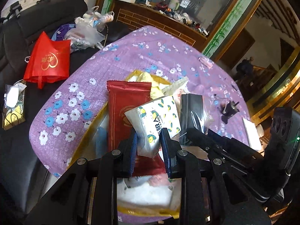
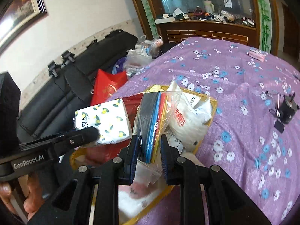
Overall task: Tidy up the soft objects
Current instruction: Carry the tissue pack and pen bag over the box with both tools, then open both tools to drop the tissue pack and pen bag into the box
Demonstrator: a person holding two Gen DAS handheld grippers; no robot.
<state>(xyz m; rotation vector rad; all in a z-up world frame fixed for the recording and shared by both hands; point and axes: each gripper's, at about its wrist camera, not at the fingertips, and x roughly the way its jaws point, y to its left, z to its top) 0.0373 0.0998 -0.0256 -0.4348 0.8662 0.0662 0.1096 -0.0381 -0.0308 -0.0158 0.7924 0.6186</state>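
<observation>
The tissue pack (image 1: 157, 120), white with a lemon-and-leaf print, is soft and slightly dented where the left hand-held gripper (image 1: 149, 146) pinches its lower end between blue ribbed pads; it hangs above the yellow-rimmed tray (image 1: 150, 212). At 3 o'clock from it, the right hand-held gripper (image 2: 148, 146) pinches a clear plastic bag (image 2: 150, 120) holding flat dark, blue, red and yellow sheets, stood on edge over the same tray. Under the tissue pack lies a red foil packet (image 1: 121, 108), and at 12 o'clock a pale yellow cloth (image 1: 150, 82). The tray sits on a purple flowered cloth (image 1: 142, 56) covering the desk. Only the right wrist view shows the white pouch with red characters (image 2: 187, 123) in the tray's far corner, and fingers (image 2: 7, 191) at 8 o'clock. Only the left wrist view shows the red shopping bag's (image 1: 48, 58) gold heart print in full, on the black sofa (image 1: 22, 37) at 10 o'clock.
</observation>
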